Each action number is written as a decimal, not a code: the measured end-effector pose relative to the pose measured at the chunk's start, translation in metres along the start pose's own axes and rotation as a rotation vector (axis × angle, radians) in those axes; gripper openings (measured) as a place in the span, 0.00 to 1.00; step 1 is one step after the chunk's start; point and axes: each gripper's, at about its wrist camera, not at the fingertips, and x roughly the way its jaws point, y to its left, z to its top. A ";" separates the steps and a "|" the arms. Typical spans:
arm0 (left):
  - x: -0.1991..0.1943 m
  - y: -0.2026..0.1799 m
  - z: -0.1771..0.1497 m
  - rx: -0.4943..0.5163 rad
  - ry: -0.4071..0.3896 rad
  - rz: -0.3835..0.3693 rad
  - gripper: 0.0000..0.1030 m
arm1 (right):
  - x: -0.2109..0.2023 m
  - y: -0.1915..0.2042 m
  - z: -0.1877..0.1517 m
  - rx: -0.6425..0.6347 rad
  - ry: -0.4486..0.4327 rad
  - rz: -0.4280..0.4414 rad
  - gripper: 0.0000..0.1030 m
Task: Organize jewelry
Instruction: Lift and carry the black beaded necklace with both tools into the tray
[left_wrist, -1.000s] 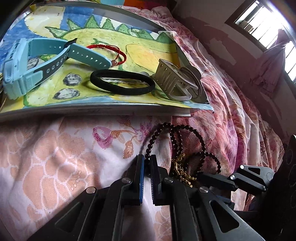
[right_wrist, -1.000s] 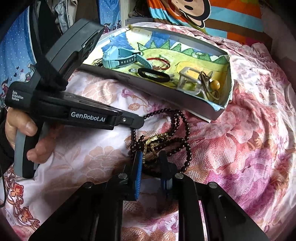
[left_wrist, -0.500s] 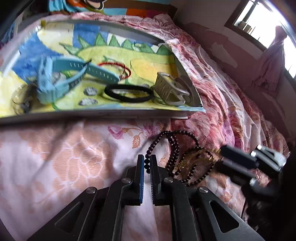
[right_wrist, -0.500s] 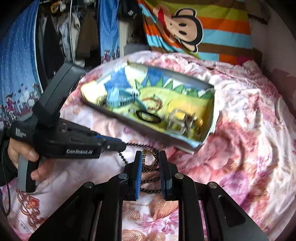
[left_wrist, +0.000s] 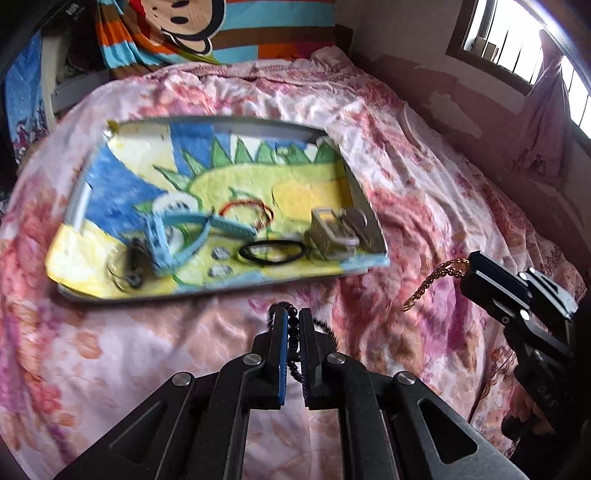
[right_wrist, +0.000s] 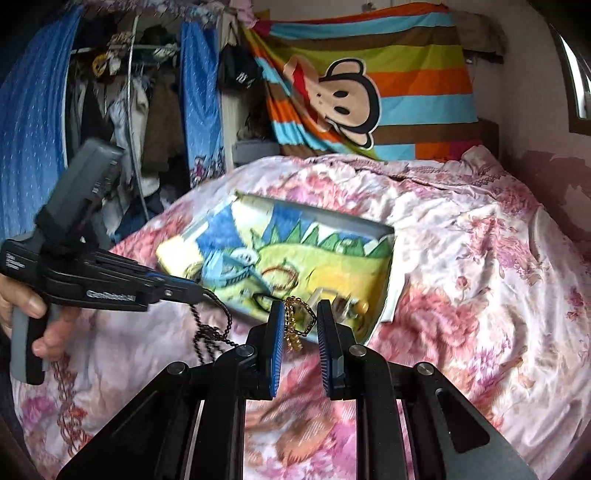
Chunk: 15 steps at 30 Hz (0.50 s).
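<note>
Now the left gripper (left_wrist: 293, 325) has its fingers clamped on the dark bead necklace (left_wrist: 293, 338) above the bed (left_wrist: 424, 184), near the tray's (left_wrist: 229, 123) front edge; the right gripper's (right_wrist: 301, 325) fingers stand apart, the gold chain (right_wrist: 295, 321) draped between them.

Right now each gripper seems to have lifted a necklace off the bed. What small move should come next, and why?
Probably carry the gold chain, dangling from the right hand-held gripper, forward over the tray and lower it. The left hand-held gripper holds the dark bead necklace apart, so they look untangled.
</note>
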 end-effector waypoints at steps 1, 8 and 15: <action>-0.003 0.000 0.003 0.000 -0.005 0.006 0.06 | 0.002 -0.004 0.003 0.011 -0.011 -0.001 0.15; -0.033 -0.002 0.046 -0.004 -0.101 0.061 0.06 | 0.036 -0.026 0.018 0.066 -0.045 -0.026 0.15; -0.049 0.007 0.091 -0.074 -0.266 0.099 0.06 | 0.073 -0.037 0.025 0.057 -0.030 -0.043 0.15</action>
